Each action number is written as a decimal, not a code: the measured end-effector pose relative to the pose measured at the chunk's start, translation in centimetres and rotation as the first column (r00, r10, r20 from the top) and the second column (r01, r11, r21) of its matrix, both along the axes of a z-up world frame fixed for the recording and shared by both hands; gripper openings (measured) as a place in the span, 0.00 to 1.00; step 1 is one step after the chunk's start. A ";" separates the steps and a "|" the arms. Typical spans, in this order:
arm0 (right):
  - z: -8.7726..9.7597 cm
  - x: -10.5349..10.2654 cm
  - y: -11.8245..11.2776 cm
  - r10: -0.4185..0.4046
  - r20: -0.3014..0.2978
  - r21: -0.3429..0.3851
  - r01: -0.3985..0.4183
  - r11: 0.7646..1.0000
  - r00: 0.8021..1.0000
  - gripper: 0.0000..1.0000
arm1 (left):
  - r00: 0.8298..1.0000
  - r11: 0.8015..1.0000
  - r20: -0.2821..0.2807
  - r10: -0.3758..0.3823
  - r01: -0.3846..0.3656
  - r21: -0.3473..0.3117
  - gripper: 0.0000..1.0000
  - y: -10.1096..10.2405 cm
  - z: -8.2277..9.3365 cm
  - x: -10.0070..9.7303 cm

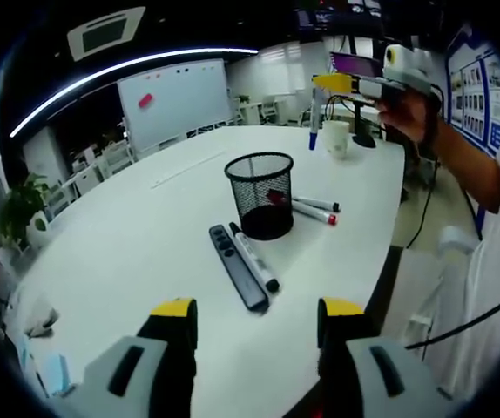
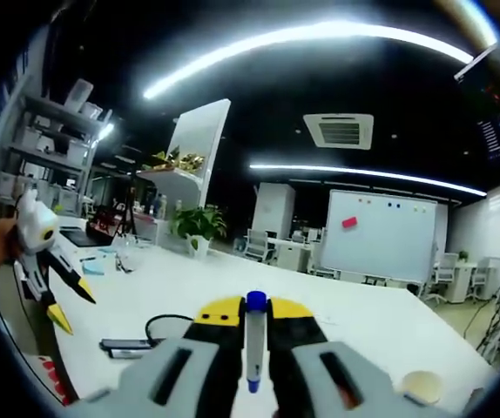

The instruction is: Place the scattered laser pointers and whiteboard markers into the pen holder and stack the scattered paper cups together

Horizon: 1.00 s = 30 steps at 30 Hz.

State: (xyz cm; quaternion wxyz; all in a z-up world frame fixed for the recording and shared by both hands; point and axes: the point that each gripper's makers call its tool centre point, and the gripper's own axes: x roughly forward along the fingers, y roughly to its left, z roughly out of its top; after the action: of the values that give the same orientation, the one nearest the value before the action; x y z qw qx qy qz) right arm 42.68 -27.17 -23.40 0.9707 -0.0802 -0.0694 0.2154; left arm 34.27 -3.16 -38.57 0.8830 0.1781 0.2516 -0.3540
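From the left gripper view I note, left to right: a potted plant at the far edge of the white surface, then a whiteboard standing beyond it. Near the middle lies a dark laser pointer touching a whiteboard marker alongside it, both just in front of the black mesh pen holder. Two more markers lie just right of the holder. A paper cup stands farther back. My left claw hangs released above the near edge, nothing between its jaws.

At upper right, a person's hand holds the right claw with a blue-capped marker hanging from it, well above the surface.

The right gripper view confirms it: the right claw is clenched on that blue-capped marker, upright between the jaws. That view also shows the left claw at far left, a cable on the surface, and another paper cup at lower right.
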 end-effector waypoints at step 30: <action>1.8 -0.8 2.1 0.048 0.014 0.020 -0.048 0.999 0.999 0.11 | 0.999 0.999 -0.003 -0.035 0.035 0.015 0.56 -0.6 0.8 -0.4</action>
State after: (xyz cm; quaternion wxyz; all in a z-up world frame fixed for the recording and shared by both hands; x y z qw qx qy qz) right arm 41.87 -25.10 -21.55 0.9656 -0.0701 -0.0802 0.2372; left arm 33.91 -3.74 -37.79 0.8751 0.1884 0.2523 -0.3676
